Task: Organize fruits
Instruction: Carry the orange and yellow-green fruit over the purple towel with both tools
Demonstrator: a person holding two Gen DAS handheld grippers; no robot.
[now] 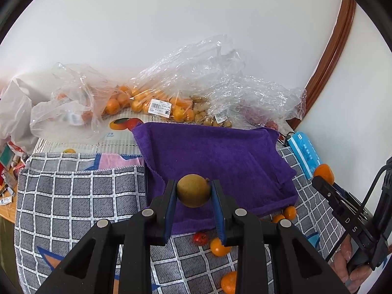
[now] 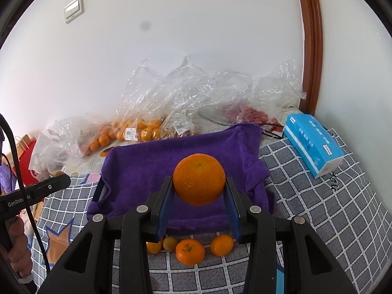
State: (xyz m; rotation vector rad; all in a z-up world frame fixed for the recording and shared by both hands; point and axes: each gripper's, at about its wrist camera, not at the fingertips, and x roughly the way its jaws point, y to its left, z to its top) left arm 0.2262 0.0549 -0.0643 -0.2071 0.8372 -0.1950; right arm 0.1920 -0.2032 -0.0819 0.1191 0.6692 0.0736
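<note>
White wall is running behind a surface draped in a grey checked cloth [image 2: 318, 208], with a purple towel [image 1: 215, 156] lying across a tray-like shape at its middle and crumpled clear plastic bags [image 1: 191, 73] of fruit sitting at the back against the wall. A blue tissue pack [image 2: 313, 144] is resting to the right of the towel.

Judging by how things are lying, the sorting is looking barely begun: the towel is carrying no fruit at all, while loose pieces are sitting on the checked cloth just in front of its near edge, among them a mandarin with a green stem [image 2: 190, 251], a smaller orange [image 2: 222, 245] beside it and a small red fruit [image 1: 201, 238]. Most of the oranges are sitting bagged at the back.

The left hand-held gripper [image 1: 193, 191] is clamping a small brownish-green round fruit [image 1: 193, 190] between its blue pads, holding it in the air over the near part of the towel. The right hand-held gripper [image 2: 199, 191] is gripping a large orange [image 2: 199, 179] in the same way, also raised above the towel's front half. Both fruits are sitting right at the fingertips, clear of the cloth below.
</note>
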